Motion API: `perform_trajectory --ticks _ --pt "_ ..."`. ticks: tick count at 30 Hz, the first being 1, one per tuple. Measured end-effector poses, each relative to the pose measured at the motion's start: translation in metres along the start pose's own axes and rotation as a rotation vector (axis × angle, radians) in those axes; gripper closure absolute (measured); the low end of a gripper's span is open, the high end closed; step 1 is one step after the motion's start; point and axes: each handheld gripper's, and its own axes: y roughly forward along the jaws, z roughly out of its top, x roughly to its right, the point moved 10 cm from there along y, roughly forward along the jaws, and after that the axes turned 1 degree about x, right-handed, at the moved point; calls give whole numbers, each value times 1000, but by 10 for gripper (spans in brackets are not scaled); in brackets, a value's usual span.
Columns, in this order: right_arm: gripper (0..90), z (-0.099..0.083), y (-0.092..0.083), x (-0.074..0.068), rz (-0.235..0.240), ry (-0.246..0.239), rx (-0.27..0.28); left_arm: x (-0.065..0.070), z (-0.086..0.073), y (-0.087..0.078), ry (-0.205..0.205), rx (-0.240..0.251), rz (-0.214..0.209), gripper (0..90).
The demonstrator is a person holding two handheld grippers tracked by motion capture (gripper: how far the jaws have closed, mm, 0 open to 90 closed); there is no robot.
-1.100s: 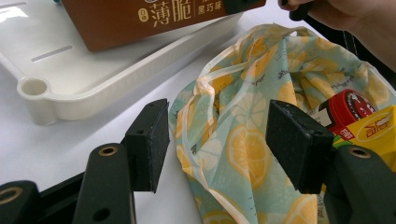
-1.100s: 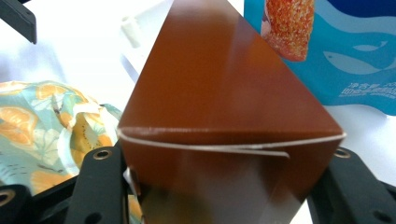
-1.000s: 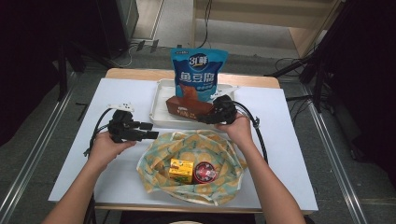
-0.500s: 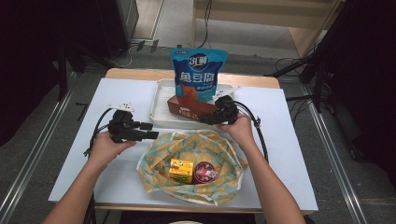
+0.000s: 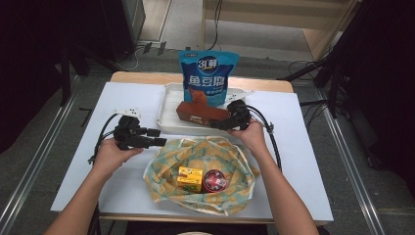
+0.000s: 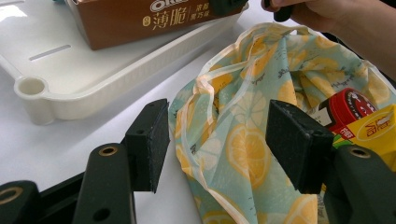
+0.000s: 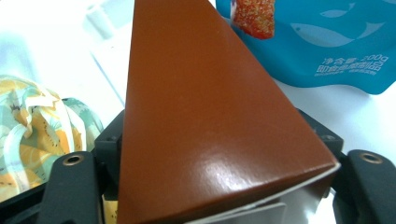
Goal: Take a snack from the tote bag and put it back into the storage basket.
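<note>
The white table lies bare along its left side and its right edge, so a hand could pass freely there. The middle is crowded: the tray fills the far centre, with a brown box lying across it and a tall blue snack bag standing upright behind, blocking any reach from the back. Just in front of the tray, the lemon-print bag spreads over the near centre, leaving only a thin strip of table between them.
</note>
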Motion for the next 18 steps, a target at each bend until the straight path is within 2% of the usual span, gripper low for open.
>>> perform_trajectory --ticks 12,16,18 --pt "250 1 1 8 -1 26 26 0 0 0 1 -2 0 401" --pt "234 1 -2 10 -39 4 26 0 0 0 2 -2 -2 401" --pt "233 2 -3 10 -35 9 28 1 0 0 3 -3 -2 401"
